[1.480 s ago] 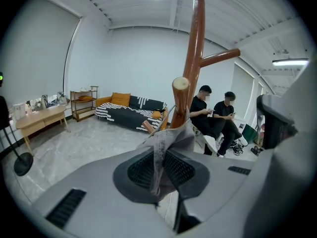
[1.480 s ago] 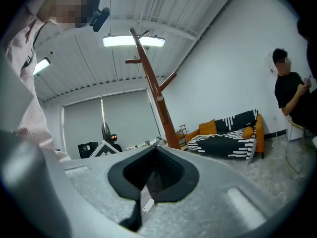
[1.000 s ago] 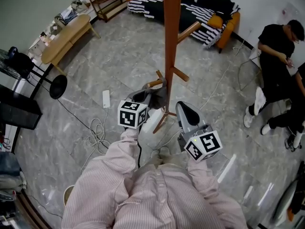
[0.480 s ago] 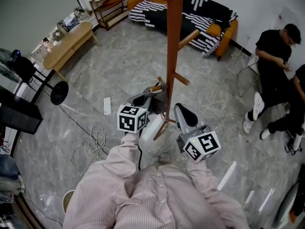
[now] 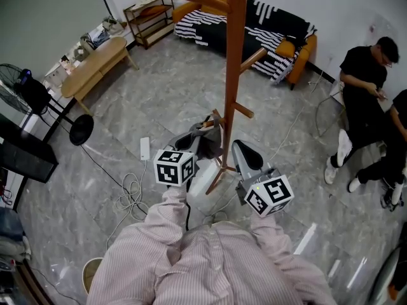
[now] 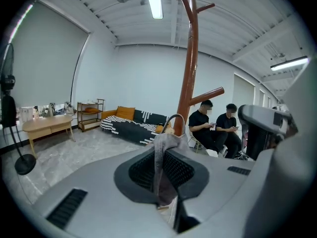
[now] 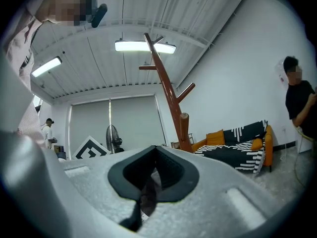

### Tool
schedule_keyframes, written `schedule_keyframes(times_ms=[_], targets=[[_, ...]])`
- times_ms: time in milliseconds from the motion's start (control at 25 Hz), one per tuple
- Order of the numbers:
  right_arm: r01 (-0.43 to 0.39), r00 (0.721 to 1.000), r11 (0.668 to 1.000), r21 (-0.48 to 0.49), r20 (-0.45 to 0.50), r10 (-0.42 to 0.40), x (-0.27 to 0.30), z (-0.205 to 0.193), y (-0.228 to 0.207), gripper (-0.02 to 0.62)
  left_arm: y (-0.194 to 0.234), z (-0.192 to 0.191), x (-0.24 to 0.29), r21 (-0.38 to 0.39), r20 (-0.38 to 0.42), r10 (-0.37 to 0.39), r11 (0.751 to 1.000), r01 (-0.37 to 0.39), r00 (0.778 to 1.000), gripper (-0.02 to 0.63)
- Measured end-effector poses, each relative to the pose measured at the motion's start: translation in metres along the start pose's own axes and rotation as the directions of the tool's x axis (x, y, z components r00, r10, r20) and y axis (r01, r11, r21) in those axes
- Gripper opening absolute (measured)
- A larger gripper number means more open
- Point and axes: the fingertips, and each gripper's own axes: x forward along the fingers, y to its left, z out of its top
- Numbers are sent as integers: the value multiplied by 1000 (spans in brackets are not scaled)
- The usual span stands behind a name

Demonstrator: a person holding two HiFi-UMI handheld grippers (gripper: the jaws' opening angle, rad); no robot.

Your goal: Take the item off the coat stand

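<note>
The brown wooden coat stand [image 5: 234, 75] rises in front of me, with pegs at several heights. A grey cloth item [image 5: 202, 137] hangs by a thin loop at a low peg [image 5: 210, 116], close to the pole. My left gripper [image 5: 200, 150] is shut on this cloth. In the left gripper view the grey cloth [image 6: 166, 148] is pinched between the jaws of the left gripper [image 6: 166, 165], and its loop reaches up toward the pole [image 6: 189, 83]. My right gripper [image 5: 241, 146] sits just right of the pole, shut, with nothing seen in it [image 7: 151, 182].
The stand's splayed legs [image 5: 215, 173] lie under my hands. A power strip [image 5: 144, 148] and cables lie on the grey floor to the left. A fan [image 5: 28, 91], a wooden bench [image 5: 95, 56] and a sofa [image 5: 254, 24] stand further off. Two people [image 5: 365, 88] sit at the right.
My left gripper has risen slightly with the grey cloth in it, beside the low peg. The right gripper has stayed where it was.
</note>
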Motion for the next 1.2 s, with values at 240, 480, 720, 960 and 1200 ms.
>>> schedule_keyframes(times_ms=[240,480,720,960,1200], targets=[[-8,1000,1000,-6,-5,8,3,0,5,5,5,4,-19,-33,42,24,999,-23,999,31],[-25,1000,1000,-14,-5,25,7,0,7,5,10,6,-36,-63,79,45,997,-40,996,31],[-29,1000,999,-21,-10,29,9,0,9,5,14,10,-61,-88,126,63,995,-52,990,31],[-26,1000,999,-19,-14,25,9,-1,6,5,16,15,-87,-95,177,80,993,-64,981,29],[-19,1000,1000,-12,-11,19,11,2,4,5,17,21,-107,-93,216,98,993,-79,972,29]])
